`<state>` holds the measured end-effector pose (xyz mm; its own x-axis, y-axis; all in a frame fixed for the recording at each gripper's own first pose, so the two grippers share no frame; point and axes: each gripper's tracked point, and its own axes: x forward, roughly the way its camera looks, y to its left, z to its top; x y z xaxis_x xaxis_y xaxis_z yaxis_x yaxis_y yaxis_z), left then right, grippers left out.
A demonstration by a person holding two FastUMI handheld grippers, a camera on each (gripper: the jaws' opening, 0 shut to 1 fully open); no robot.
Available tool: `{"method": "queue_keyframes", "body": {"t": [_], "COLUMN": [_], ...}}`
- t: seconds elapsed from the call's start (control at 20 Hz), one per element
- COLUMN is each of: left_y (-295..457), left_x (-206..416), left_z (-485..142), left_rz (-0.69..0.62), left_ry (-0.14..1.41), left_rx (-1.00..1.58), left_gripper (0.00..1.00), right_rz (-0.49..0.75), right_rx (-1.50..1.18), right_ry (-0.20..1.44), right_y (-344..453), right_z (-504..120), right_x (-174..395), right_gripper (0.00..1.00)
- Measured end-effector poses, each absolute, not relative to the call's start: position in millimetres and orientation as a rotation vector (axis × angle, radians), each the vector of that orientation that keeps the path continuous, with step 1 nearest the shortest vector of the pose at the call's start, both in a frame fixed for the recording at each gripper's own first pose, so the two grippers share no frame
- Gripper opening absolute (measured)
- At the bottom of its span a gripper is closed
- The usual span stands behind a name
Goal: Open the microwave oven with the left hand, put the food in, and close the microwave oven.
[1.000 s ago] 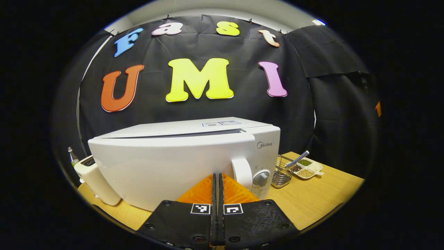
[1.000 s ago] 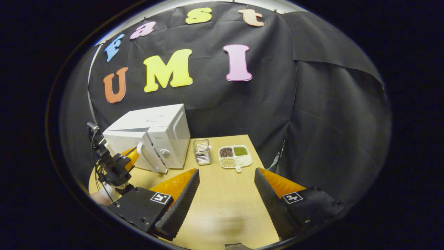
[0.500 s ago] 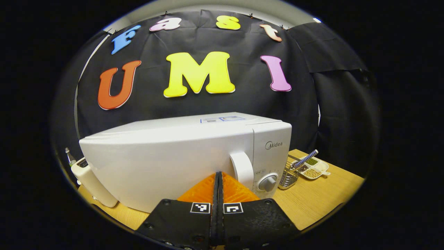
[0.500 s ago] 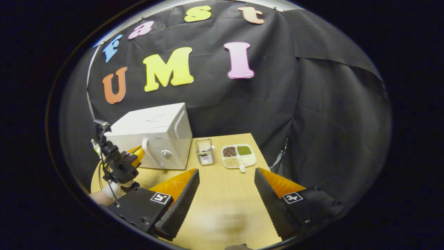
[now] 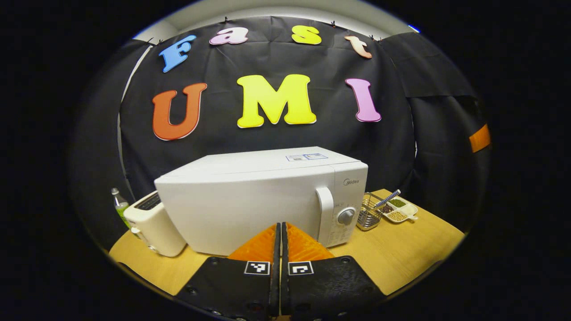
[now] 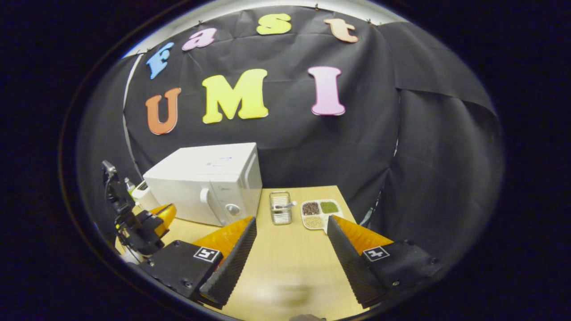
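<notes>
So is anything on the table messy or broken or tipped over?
Nothing stands out. The microwave sits flat on the table with its door shut. The wire basket stands upright beside it, and the divided dish keeps its beans and seeds in their own sections. The toaster stands upright too. No spills that I can see.

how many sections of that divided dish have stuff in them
3 of the 4. In the divided dish, right of the wire basket: dark beans back left, green ones back right, tan ones front left. The front right section is partly hidden by a claw finger.
</notes>
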<state>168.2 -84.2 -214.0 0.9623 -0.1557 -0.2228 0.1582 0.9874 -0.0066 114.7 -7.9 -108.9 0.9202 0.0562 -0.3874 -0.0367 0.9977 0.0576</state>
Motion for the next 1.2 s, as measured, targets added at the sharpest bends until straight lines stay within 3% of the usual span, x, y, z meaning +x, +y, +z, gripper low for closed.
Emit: {"method": "queue_keyframes", "body": {"t": [0.05, 0.1, 0.2, 0.25, 0.3, 0.5, 0.55, 0.6, 0.85, 1.1, 1.15, 1.2], "left_y": [-76, -67, -49, -44, -34, -4, -1, 5, 18, 26, 26, 25], "left_x": [149, 136, 109, 98, 87, 57, 51, 45, 27, 28, 30, 32], "left_z": [-212, -207, -192, -181, -168, -98, -79, -63, 7, 38, 38, 36], "left_rz": [-0.152, -0.138, -0.118, -0.118, -0.103, -0.065, -0.07, -0.067, -0.06, -0.029, -0.027, -0.032], "left_ry": [0.254, 0.265, 0.266, 0.257, 0.241, 0.134, 0.108, 0.083, -0.013, -0.056, -0.054, -0.044], "left_rx": [0.014, 0.015, 0.015, 0.014, 0.02, 0.036, 0.033, 0.038, 0.035, -0.038, -0.043, -0.05], "left_gripper": [0.0, 0.36, 0.84, 0.96, 0.96, 0.96, 0.96, 0.96, 0.96, 0.95, 0.96, 0.96], "right_rz": [0.061, 0.078, 0.112, 0.123, 0.131, 0.16, 0.162, 0.162, 0.138, 0.078, 0.072, 0.071], "right_rx": [0.037, 0.032, 0.035, 0.035, 0.031, 0.011, 0.018, 0.024, 0.053, 0.055, 0.048, 0.049], "right_ry": [0.378, 0.356, 0.315, 0.296, 0.274, 0.207, 0.2, 0.195, 0.154, 0.091, 0.096, 0.094], "right_y": [3, 14, 38, 47, 54, 79, 83, 85, 75, 49, 48, 47], "right_z": [-103, -97, -82, -76, -67, -40, -36, -32, -1, 27, 25, 26], "right_x": [116, 116, 112, 110, 107, 91, 87, 83, 68, 61, 59, 58], "right_gripper": [1.0, 1.0, 1.0, 0.93, 1.0, 1.0, 0.93, 0.92, 0.92, 0.92, 1.0, 0.92]}}
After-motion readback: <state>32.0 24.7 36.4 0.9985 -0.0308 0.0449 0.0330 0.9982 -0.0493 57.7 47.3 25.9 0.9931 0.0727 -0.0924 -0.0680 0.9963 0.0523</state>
